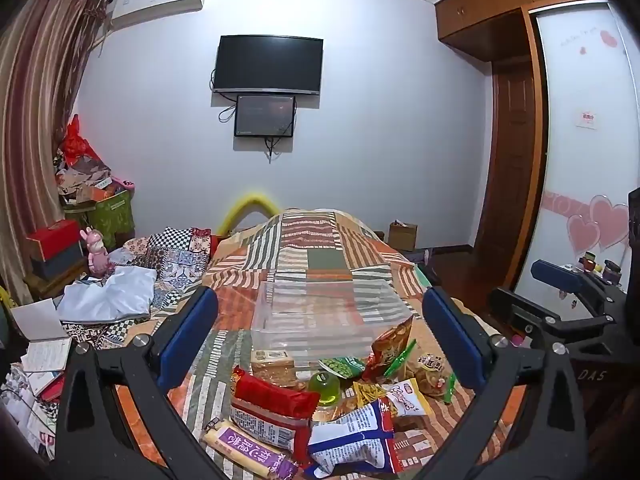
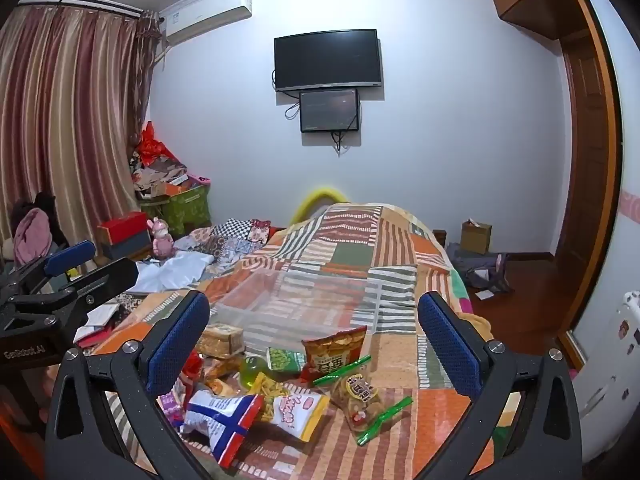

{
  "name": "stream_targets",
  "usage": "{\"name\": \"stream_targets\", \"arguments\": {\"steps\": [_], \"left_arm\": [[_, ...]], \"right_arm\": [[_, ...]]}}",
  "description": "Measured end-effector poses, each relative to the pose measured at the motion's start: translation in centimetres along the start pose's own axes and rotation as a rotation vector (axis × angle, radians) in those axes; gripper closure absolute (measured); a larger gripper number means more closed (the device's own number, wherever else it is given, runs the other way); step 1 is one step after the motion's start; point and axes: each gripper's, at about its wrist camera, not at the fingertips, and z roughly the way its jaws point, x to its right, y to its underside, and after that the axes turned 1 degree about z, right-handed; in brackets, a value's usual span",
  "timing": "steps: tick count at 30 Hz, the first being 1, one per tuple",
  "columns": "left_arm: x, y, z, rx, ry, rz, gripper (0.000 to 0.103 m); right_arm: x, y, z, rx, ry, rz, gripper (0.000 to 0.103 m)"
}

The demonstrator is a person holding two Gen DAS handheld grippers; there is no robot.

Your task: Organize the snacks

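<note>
While you look along your left gripper point(image 1: 320, 320), its jaws are spread wide and empty, framing the clear plastic bin point(image 1: 320, 312) on the patchwork bedspread point(image 1: 320, 248). Snack packets point(image 1: 320, 408) are heaped against the bin's near wall, close below the fingertips; bare quilt lies beyond the bin's far rim.

From your right gripper point(image 2: 314, 320), also spread wide with nothing held, the snack packets point(image 2: 288, 392) lie scattered between the fingers, the bin point(image 2: 304, 304) just behind. Open quilt runs rightward to the bed's edge, and the left gripper point(image 2: 68, 276) hangs at the left.
</note>
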Motion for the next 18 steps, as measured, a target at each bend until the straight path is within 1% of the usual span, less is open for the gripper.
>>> {"name": "stream_targets", "arguments": {"steps": [4,8,10,18], "left_arm": [[-0.38,-0.47,0.02,-0.001,0.001,-0.009,0.0],[-0.46,-0.09,-0.09,-0.001,0.004,0.0,0.0],[-0.76,-0.27,-0.25,-0.002,0.007,-0.007,0.0],[-0.42,-0.15,0.04,-0.012,0.012,0.009,0.0]], "right_arm": [[-0.01,0.03,0.05,-0.004,-0.005,0.005,0.0],[0.02,-0.01,-0.06,-0.005,-0.009,0.012,0.0],[-0.01,-0.11,0.58,-0.01,-0.002,0.003,0.0],[0.1,0.1,0.33,-0.006,-0.002,0.009,0.0]]}}
